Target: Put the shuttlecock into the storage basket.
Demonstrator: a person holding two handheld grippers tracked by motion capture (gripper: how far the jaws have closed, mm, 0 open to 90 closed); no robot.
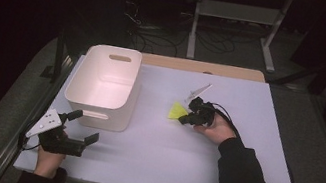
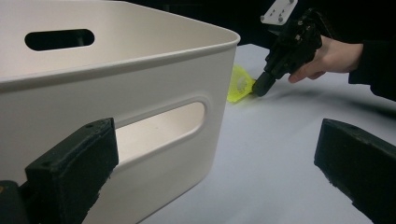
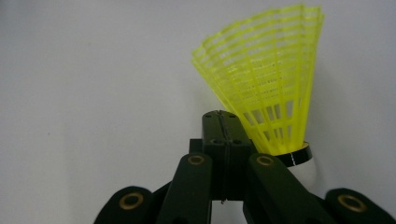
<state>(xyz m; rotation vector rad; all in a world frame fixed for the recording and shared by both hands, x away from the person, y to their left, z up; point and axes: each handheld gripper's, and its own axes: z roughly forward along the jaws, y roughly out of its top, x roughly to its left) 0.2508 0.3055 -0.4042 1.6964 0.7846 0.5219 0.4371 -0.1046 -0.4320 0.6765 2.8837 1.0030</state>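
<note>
A person sits at a pale lilac surface (image 1: 161, 147) in a dark room, holding a black two-jaw gripper in each hand. In the high view, a white plastic bin (image 1: 103, 86) with slotted handles stands at about ten o'clock from the centre of the surface, its inside bare. A yellow shuttlecock (image 1: 177, 111) with a mesh plastic skirt lies near the centre, just to the three o'clock side of the bin and apart from it.

The right gripper (image 1: 188, 118) reaches in from the five o'clock side, held by a hand in a dark sleeve, and its tip meets the shuttlecock. In the right gripper view its jaws are pressed flat together with no gap between them. The shuttlecock (image 3: 266, 98) sits just beside the closed tip at about two o'clock, its skirt fanning upward and its black-banded white base low against the jaw links; it touches the gripper's side and is not between the jaws.

The left gripper (image 1: 86, 127) rests at about eight o'clock on the surface, near the front wall of the bin, with its jaws spread wide apart and nothing between them. In the left gripper view, one jaw rises in front of the bin (image 2: 140, 79) wall and handle slot, the other over bare surface, while the right gripper (image 2: 259, 86) and shuttlecock (image 2: 239, 84) appear farther off at one o'clock
</note>
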